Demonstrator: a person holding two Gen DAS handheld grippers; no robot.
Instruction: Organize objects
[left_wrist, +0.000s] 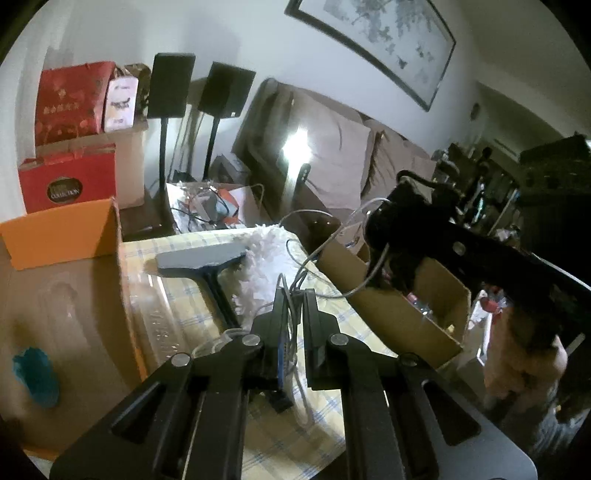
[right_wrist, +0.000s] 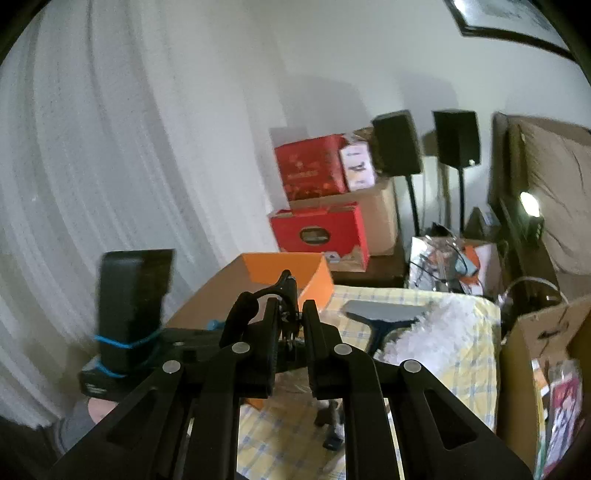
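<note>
Cable (left_wrist: 295, 295) pinched in left claw (left_wrist: 294, 295); black clip (right_wrist: 286, 295) in right claw (right_wrist: 291, 308), each in its own view.

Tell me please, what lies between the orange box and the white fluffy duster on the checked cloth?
A grey squeegee lies between the orange box and the white fluffy duster, on the checked cloth. Both wrist views show it.

Checked cloth (left_wrist: 177, 314) carries squeegee (left_wrist: 207, 264), white duster (left_wrist: 266, 258)
</note>
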